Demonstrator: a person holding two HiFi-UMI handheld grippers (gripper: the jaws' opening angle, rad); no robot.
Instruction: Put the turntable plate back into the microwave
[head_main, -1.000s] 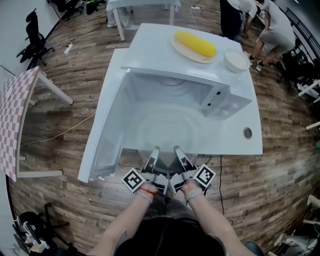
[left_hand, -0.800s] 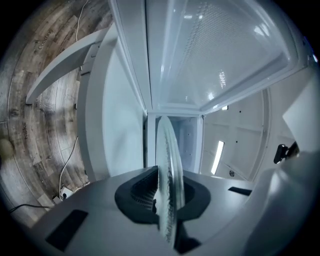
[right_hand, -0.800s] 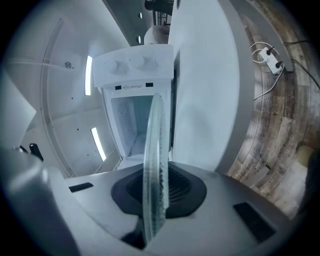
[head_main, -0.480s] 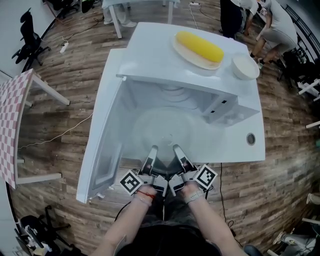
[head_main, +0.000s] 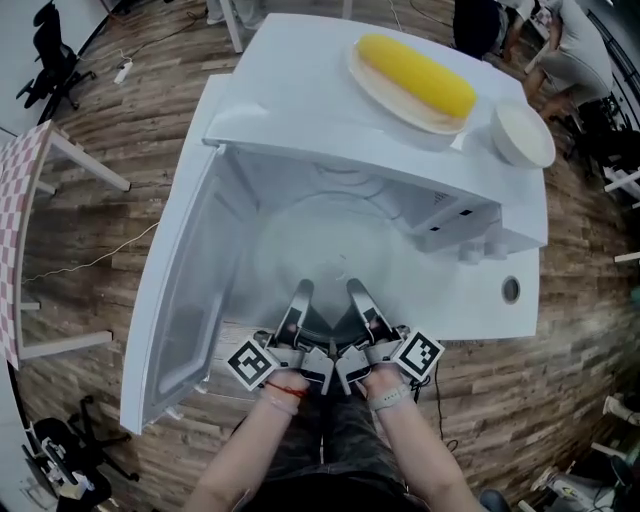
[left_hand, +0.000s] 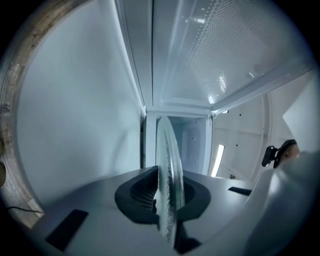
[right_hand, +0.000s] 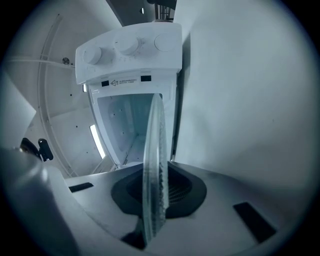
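Observation:
The clear glass turntable plate (head_main: 325, 240) lies flat in front of the open white microwave (head_main: 320, 110), its far part under the cavity's roof edge. My left gripper (head_main: 298, 300) and right gripper (head_main: 360, 300) sit side by side at the plate's near rim, each shut on it. The left gripper view has the plate (left_hand: 169, 170) edge-on between the left gripper's (left_hand: 167, 207) dark pads, with the cavity's back wall beyond. In the right gripper view the plate (right_hand: 154, 165) is clamped the same way by the right gripper (right_hand: 152, 202), under the knob panel (right_hand: 127, 47).
The microwave door (head_main: 180, 300) hangs open to the left. A yellow corn cob on a plate (head_main: 415, 75) and a white bowl (head_main: 522, 132) rest on the microwave's top. The white table (head_main: 480, 305) has a cable hole (head_main: 511, 290). People stand at the back right.
Both grippers have carried the plate forward, deeper into the microwave opening, and the microwave now looms larger. The grip on the plate is unchanged.

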